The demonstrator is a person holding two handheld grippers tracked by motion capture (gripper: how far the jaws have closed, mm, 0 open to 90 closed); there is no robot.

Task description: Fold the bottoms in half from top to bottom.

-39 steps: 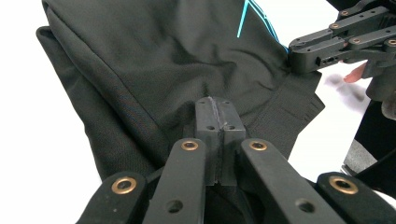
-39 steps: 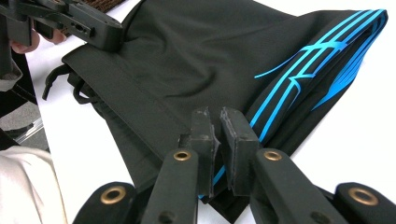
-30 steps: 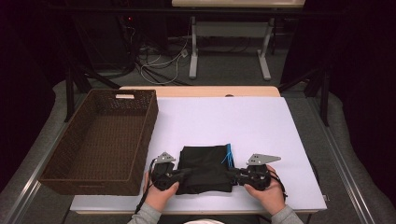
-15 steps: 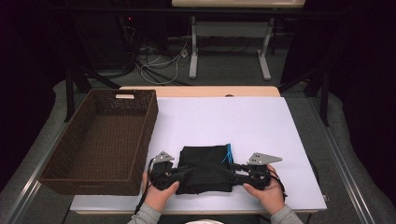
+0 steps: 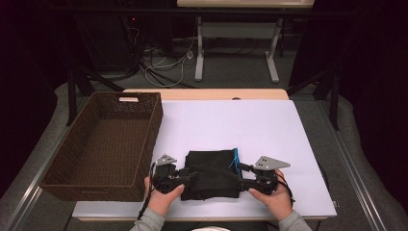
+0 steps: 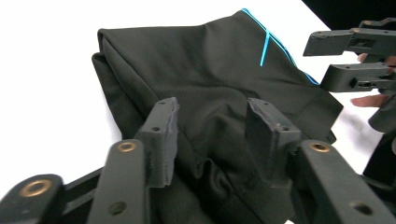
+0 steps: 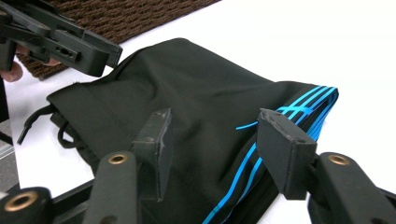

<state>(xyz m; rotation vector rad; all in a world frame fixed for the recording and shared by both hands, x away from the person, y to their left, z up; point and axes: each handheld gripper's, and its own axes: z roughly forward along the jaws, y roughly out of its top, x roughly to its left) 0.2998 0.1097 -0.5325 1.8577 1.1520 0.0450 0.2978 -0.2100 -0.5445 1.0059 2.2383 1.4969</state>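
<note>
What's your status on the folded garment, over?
Left gripper and right gripper jaws just opened, pads off the cloth. Black folded garment flat on table beside the basket. Nothing in the way.

Folded black garment (image 5: 211,173), prob. shorts or pants w/ bright blue stripes along its right edge. Lies flat on white table top, lower centre of high view. Rumpled at near edge; thin black drawstring hangs out on the left side.
</note>
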